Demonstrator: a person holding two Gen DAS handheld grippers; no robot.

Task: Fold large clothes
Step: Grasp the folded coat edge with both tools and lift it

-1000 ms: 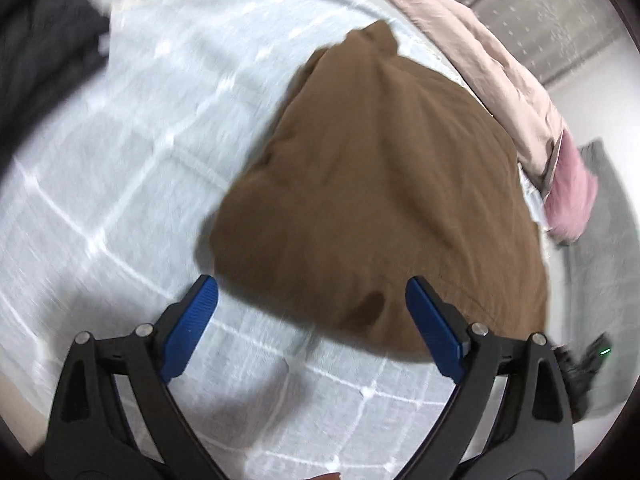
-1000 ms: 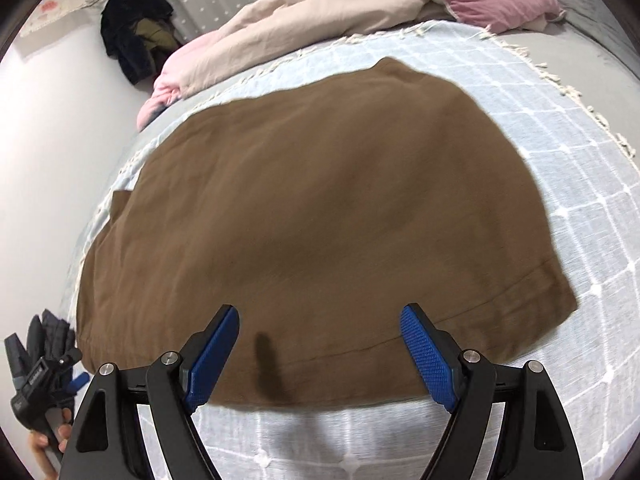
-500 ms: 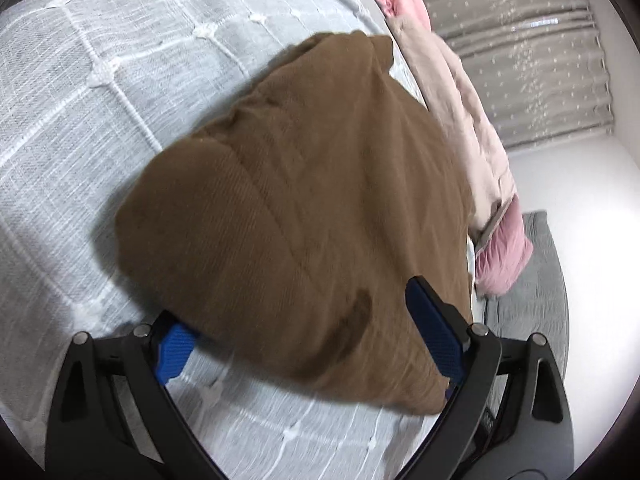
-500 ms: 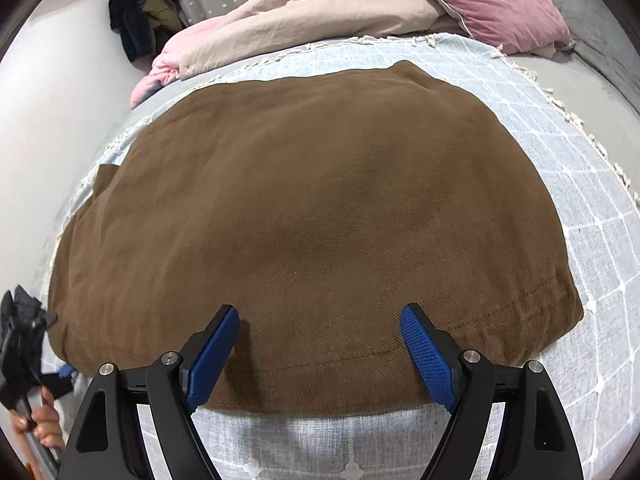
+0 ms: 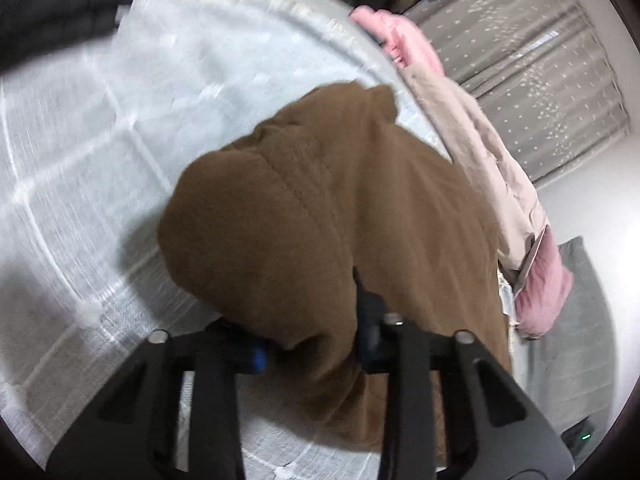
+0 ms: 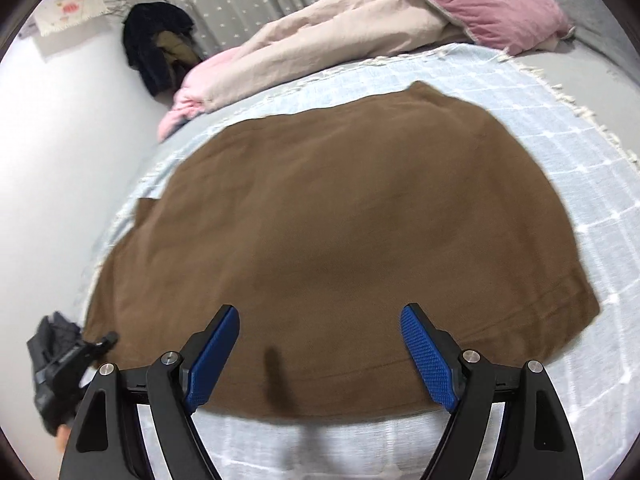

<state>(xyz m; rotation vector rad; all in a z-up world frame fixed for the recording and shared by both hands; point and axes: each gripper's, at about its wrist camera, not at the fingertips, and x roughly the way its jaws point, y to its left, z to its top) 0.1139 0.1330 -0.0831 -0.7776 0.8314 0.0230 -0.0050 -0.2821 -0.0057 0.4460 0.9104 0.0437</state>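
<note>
A large brown garment lies spread on a pale blue checked bedspread. In the left wrist view its near corner is bunched up and lifted, and my left gripper is shut on that fold; the cloth hides most of both blue pads. My left gripper also shows at the far left of the right wrist view, at the garment's left corner. My right gripper is open and empty, with its blue pads over the garment's near hem.
A beige and pink duvet and a pink pillow lie along the far side of the bed. Dark clothes hang by the white wall. A grey dotted curtain is behind. A grey rug lies on the floor.
My left gripper has closed on the garment's corner and bunched it upward. My right gripper has stayed open over the near hem, with its view drawn back a little.
</note>
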